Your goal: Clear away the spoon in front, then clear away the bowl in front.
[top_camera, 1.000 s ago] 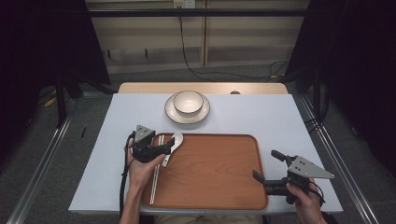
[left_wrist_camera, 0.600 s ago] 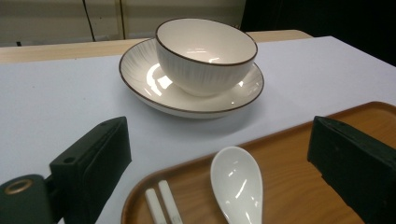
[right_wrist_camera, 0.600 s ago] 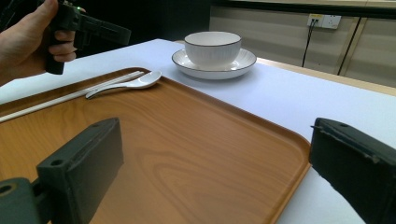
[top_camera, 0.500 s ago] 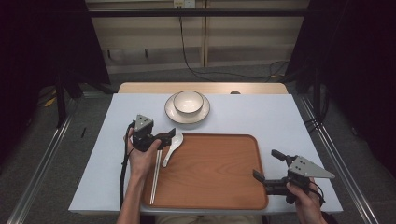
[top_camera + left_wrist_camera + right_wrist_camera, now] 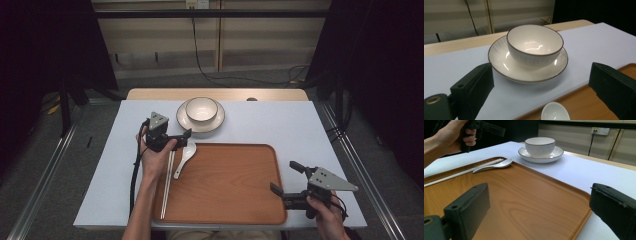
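The high view looks down from above; both low, close gripper views share the bowl [image 5: 534,45].

no readable text, labels or numbers

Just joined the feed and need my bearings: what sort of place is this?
Probably a lab recording bench, not a dining room: a white-topped table ringed by dark curtains, floor rails, a wall socket with trailing cable, and hand-held left gripper and right gripper over a wooden tray.

White bowl [image 5: 534,45] with a dark rim sits on a matching faintly ribbed saucer [image 5: 501,56]; white spoon [image 5: 185,157], pale chopsticks [image 5: 166,187], brown woodgrain tray [image 5: 235,200], black grippers.
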The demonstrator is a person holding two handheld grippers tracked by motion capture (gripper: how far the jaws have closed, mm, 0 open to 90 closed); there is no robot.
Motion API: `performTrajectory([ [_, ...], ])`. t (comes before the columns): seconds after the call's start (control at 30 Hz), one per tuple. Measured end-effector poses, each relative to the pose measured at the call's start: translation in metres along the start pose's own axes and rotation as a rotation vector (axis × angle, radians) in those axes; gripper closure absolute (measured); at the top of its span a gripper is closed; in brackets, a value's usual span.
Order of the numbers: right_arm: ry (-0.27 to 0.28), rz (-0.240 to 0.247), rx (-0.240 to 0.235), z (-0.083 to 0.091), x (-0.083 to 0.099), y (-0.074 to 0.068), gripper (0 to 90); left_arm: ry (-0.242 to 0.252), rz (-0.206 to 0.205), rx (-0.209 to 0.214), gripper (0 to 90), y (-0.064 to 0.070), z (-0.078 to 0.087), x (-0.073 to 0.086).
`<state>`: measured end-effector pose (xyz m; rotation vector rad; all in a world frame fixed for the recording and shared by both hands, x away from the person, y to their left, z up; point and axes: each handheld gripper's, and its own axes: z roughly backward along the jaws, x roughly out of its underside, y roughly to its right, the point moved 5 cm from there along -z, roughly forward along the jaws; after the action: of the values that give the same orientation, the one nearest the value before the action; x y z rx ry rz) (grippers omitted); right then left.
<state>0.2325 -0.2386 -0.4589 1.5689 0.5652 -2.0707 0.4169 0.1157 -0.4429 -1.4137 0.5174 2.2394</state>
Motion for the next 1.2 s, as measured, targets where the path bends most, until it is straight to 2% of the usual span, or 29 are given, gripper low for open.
performTrajectory([
  [0.1,0.004,-0.002,-0.002,0.0,0.0,0.0,3.0,-0.011,0.004,0.016,6.5,-0.003,-0.008,0.0],
  [0.13,0.003,0.003,-0.005,0.0,0.0,0.0,3.0,-0.031,0.0,0.02,6.5,-0.004,-0.011,0.001],
  [0.2,0.003,-0.004,-0.002,-0.001,0.0,0.0,3.0,-0.037,-0.01,-0.001,7.0,-0.005,-0.016,0.002],
  [0.27,-0.003,0.002,0.001,-0.001,0.001,0.0,2.9,-0.033,-0.002,0.005,7.8,-0.008,-0.02,0.002],
  [0.33,-0.005,0.001,-0.004,-0.001,0.001,0.0,2.9,-0.051,0.005,0.018,7.5,-0.01,-0.025,0.002],
  [0.4,-0.006,0.0,-0.002,-0.001,0.001,0.0,2.9,-0.061,0.015,0.012,7.2,-0.013,-0.029,0.001],
  [0.47,-0.001,0.0,0.004,-0.001,0.0,0.0,3.0,-0.058,0.011,0.013,7.2,-0.014,-0.031,-0.001],
  [0.53,-0.005,0.002,-0.003,-0.001,0.001,0.0,2.9,-0.075,0.003,0.01,7.2,-0.016,-0.036,-0.002],
  [0.6,-0.005,0.003,-0.002,-0.001,0.001,0.0,3.0,-0.083,0.015,0.028,7.8,-0.017,-0.04,-0.003],
  [0.67,-0.005,0.003,0.001,-0.001,0.001,0.0,3.0,-0.075,0.059,0.056,9.0,-0.018,-0.044,-0.005],
  [0.7,-0.003,0.003,0.0,-0.002,0.0,0.0,2.9,-0.08,0.06,0.063,9.3,-0.018,-0.045,-0.006],
  [0.77,0.001,0.001,-0.004,-0.002,0.0,0.001,3.0,-0.106,0.034,0.04,8.9,-0.02,-0.05,-0.008],
  [0.87,-0.004,-0.009,-0.006,-0.004,0.0,0.001,3.0,-0.115,0.03,0.041,9.0,-0.023,-0.056,-0.013],
  [0.9,-0.004,-0.005,-0.004,-0.004,0.0,0.001,2.9,-0.12,0.025,0.024,8.9,-0.023,-0.058,-0.015],
  [1.03,-0.007,0.0,-0.008,-0.004,0.001,0.0,3.0,-0.154,-0.043,-0.023,12.8,-0.026,-0.066,-0.023],
  [1.1,-0.009,-0.002,-0.004,-0.005,0.001,0.001,3.0,-0.17,-0.035,-0.029,11.7,-0.03,-0.072,-0.026],
  [1.13,-0.009,-0.001,-0.005,-0.005,0.001,0.001,3.0,-0.159,-0.02,-0.026,12.4,-0.031,-0.076,-0.029],
  [1.17,-0.01,-0.004,-0.006,-0.005,0.001,0.0,3.0,-0.178,-0.028,-0.024,12.2,-0.033,-0.078,-0.029],
  [1.2,-0.013,-0.006,-0.011,-0.005,0.001,0.0,3.0,-0.182,-0.013,-0.024,12.1,-0.033,-0.083,-0.03],
])
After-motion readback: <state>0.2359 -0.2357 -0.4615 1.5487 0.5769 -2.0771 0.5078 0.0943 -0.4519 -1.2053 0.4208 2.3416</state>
